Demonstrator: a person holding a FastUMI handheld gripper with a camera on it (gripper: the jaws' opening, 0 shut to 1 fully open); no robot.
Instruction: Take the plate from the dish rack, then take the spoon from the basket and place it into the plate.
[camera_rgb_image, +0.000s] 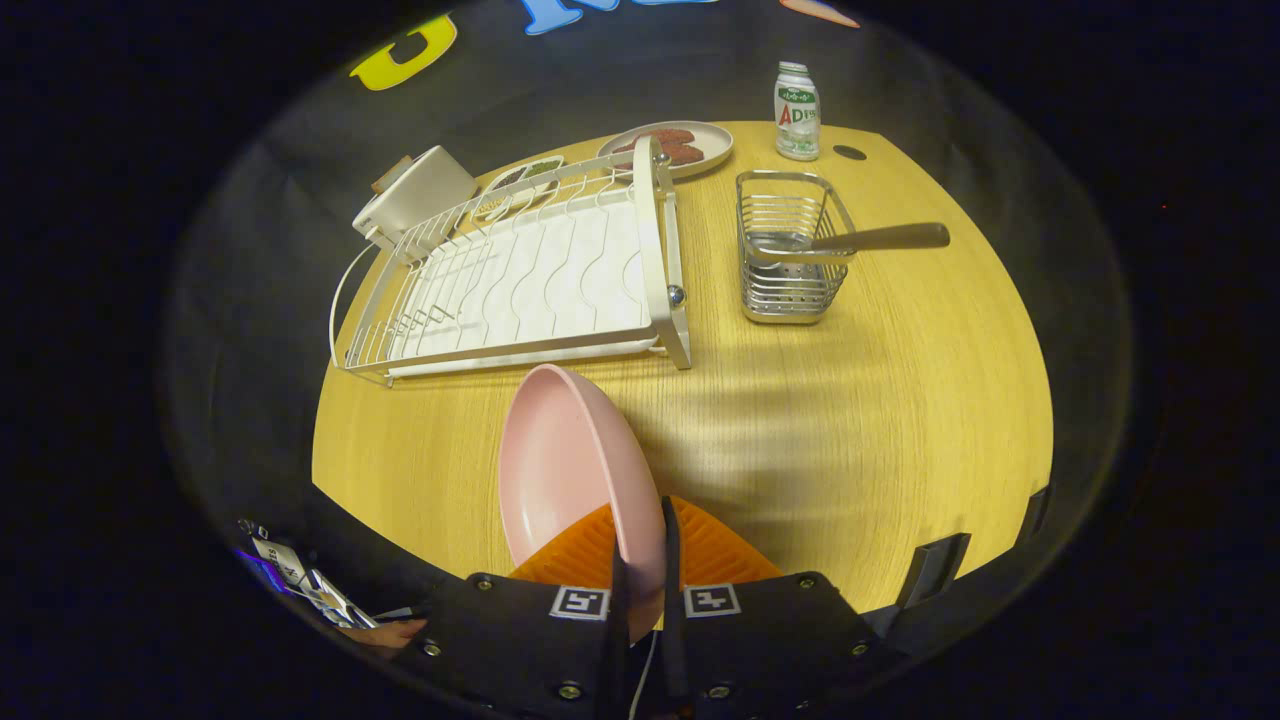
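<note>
Surface: wooden table (850, 420), round-edged, dark booth wall beyond it.
Gripper: gripper (640, 580) closed down on the rim of the pink plate (565, 450); both fingers press it, one each side of the edge, gap nearly nil.
Plate: held on edge, tilted, hollow face turned left of the fingers; it hangs above the table, clear of the dish rack (520, 275).
Dish rack: beyond the fingers and left, no dishes in it as far as I can see.
Basket: wire basket (790, 250) beyond the fingers, to the right, just beside the rack.
Spoon: spoon (860, 240) lies across the basket, bowl inside, wooden handle sticking out right.
Others: far plate (690, 145) with dark food, bottle (797, 110), both behind rack and basket.
Stage (judged): plate is out; setting it down flat comes next, spoon not yet taken.
Risk 1: grip is on a thin rim only; plate could pivot or slip if swung fast.
Risk 2: released while on edge, it would tip, roll or clatter.
Risk 3: set too near the table's near edge, it may slide off.
Risk 4: spoon handle overhangs; pulling sideways could drag or topple the basket.
</note>
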